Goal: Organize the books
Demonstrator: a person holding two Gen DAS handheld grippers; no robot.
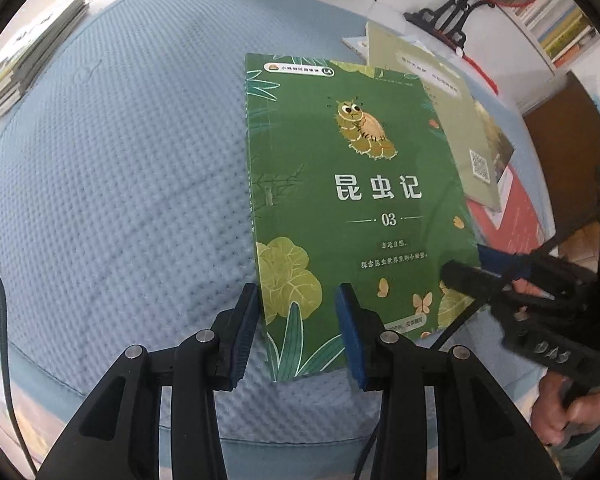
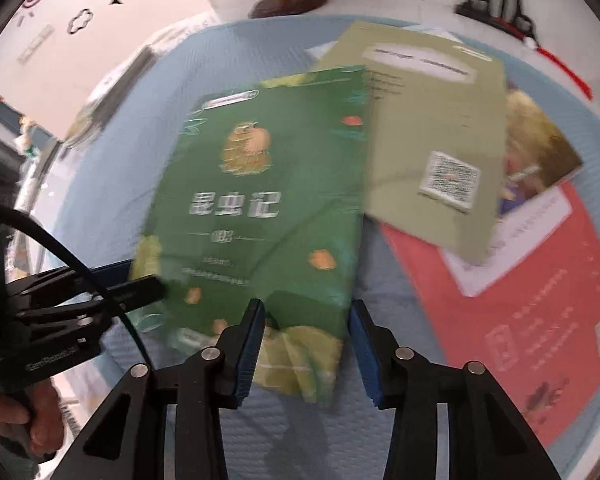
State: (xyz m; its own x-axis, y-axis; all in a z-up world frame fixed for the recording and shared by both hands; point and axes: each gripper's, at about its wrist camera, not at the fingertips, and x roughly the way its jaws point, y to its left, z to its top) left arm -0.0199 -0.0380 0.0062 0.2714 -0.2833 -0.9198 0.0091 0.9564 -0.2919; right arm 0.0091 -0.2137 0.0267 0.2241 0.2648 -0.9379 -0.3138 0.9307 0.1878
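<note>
The green insect book [image 1: 356,208] lies on the blue quilted cushion [image 1: 132,160], overlapping the olive book [image 2: 432,136]. Left tool [image 1: 296,332] and right tool [image 2: 306,348] each straddle a near corner, jaws part-open, whether gripping I cannot tell. Best to pinch both corners evenly and lift it level toward the stacked books [image 1: 28,56].

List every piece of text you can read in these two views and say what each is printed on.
"昆虫记" and "03": cover of the green book.
"DAS": body of the right gripper.
"Swee", cut off: white wall panel.
Unreadable: the book's badge and small lines, olive book text and QR code, red book print, left gripper label.
</note>
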